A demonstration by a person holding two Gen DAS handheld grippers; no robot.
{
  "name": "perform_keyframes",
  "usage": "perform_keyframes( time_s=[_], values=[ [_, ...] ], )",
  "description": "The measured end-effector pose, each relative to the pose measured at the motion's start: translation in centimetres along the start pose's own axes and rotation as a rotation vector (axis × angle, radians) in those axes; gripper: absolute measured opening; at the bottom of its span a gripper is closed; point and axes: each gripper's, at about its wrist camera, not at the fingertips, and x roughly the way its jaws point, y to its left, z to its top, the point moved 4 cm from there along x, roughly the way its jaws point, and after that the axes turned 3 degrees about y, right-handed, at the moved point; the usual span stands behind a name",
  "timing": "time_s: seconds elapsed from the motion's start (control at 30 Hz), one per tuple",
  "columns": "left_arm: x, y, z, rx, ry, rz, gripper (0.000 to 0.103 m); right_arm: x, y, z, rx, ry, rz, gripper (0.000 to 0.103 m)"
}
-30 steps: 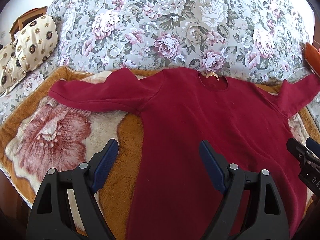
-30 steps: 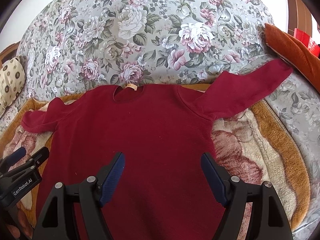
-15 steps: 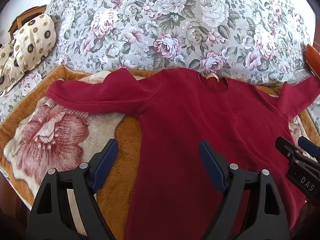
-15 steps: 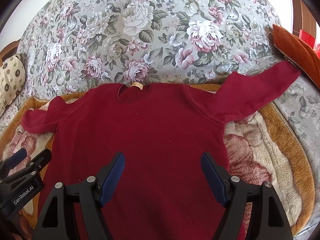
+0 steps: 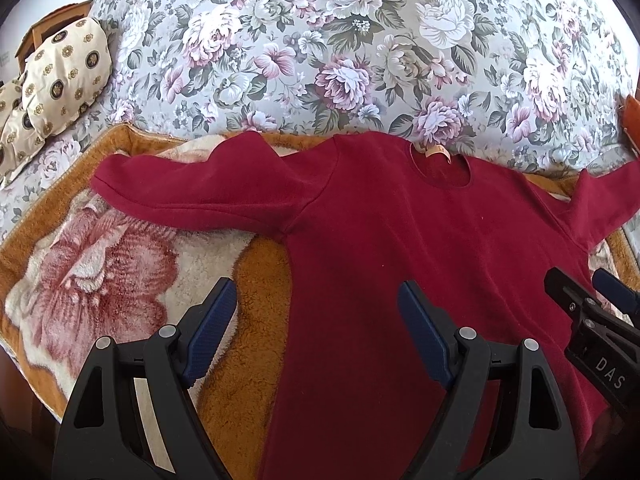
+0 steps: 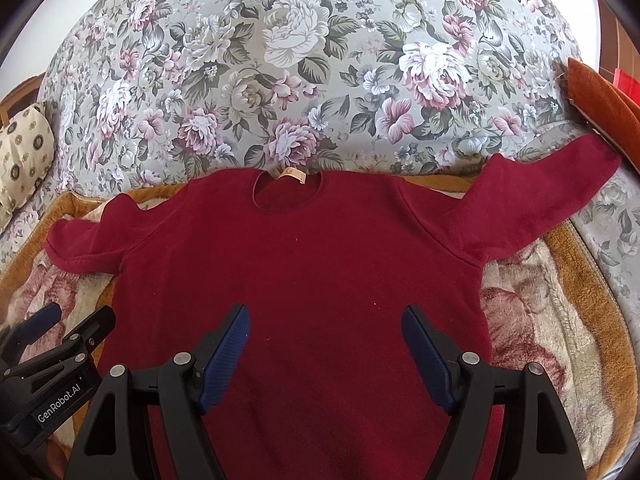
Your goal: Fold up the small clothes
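A dark red long-sleeved sweater (image 5: 420, 248) lies flat, collar away from me, both sleeves spread out; it also shows in the right wrist view (image 6: 304, 272). My left gripper (image 5: 316, 320) is open and empty, hovering over the sweater's left side edge and the blanket. My right gripper (image 6: 326, 340) is open and empty above the sweater's body. Each gripper shows at the edge of the other's view.
The sweater rests on a fleece blanket (image 5: 100, 272) with an orange border and a rose print, on a bed with a floral bedspread (image 5: 340, 48). A patterned pillow (image 5: 60, 76) lies far left. An orange cushion (image 6: 600, 100) sits by the right sleeve's cuff.
Both grippers have drifted slightly; the sweater sits a little lower and more to the right in the right wrist view. The sweater has not moved. Both grippers stay open.
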Motion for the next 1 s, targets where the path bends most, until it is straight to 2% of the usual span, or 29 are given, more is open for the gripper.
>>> perform_keyframes(
  time_s=[0.77,0.93,1.0],
  values=[
    [2.0,1.0,1.4,-0.022,0.039,-0.022,0.083,3.2,1.5,1.1,-0.029,0.036,-0.003,0.076],
    [1.8,5.9,2.7,-0.148,0.078,-0.104,0.083,3.6,2.1,1.5,-0.042,0.04,0.012,0.076],
    [2.0,9.5,3.5,-0.221,0.085,-0.093,0.083,3.8,2.5,1.7,-0.049,0.037,0.019,0.076]
  ],
)
